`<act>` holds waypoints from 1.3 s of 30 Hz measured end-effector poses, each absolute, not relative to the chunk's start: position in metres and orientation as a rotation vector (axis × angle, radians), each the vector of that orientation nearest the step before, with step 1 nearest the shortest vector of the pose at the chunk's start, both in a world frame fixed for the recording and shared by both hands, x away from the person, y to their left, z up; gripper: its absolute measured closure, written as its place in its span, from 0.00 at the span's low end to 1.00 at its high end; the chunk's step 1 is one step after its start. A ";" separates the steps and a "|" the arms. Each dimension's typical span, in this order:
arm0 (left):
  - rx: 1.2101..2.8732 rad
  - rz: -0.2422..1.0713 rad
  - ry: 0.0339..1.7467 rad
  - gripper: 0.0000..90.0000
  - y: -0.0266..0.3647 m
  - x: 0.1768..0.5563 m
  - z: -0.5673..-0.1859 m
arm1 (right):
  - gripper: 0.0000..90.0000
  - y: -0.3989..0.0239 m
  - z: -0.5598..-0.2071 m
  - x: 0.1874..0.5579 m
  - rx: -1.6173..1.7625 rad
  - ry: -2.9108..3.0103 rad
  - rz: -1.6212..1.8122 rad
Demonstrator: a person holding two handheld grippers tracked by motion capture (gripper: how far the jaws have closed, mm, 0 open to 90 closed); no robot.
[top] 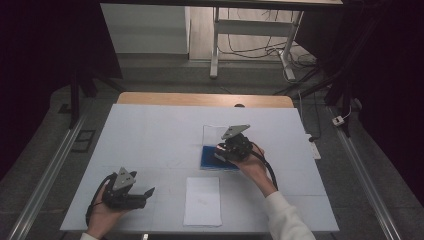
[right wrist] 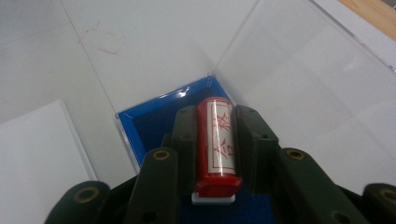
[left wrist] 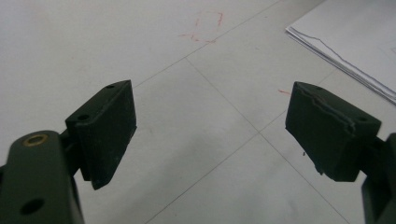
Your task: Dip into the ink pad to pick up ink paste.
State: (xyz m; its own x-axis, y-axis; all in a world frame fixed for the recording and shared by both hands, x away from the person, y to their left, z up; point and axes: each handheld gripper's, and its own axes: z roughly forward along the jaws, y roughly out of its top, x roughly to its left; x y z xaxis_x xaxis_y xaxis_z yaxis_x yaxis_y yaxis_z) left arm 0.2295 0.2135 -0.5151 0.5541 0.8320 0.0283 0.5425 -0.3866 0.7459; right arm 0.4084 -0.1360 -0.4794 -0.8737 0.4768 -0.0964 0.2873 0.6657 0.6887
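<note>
My right gripper [right wrist: 215, 140] is shut on a red cylindrical stamp [right wrist: 217, 149] with a white label of red characters. It holds the stamp over the blue ink pad box [right wrist: 140, 130], whose clear lid [right wrist: 299, 74] stands open behind. In the high view the right gripper [top: 225, 149] hovers over the blue box [top: 207, 159] at the table's middle right. My left gripper [top: 146, 194] rests near the front left, its fingers [left wrist: 105, 130] wide apart with bare table between them.
A stack of white paper [top: 202, 201] lies near the front edge between my hands, its corner [left wrist: 350, 42] ahead of the left gripper. Faint red marks [left wrist: 205, 28] sit on the white tabletop [top: 150, 135]. A wooden edge [top: 200, 99] runs along the far side.
</note>
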 end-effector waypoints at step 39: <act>2.100 0.535 1.097 0.18 0.215 0.229 -0.516 | 0.78 -0.135 -0.483 0.410 0.645 2.641 0.968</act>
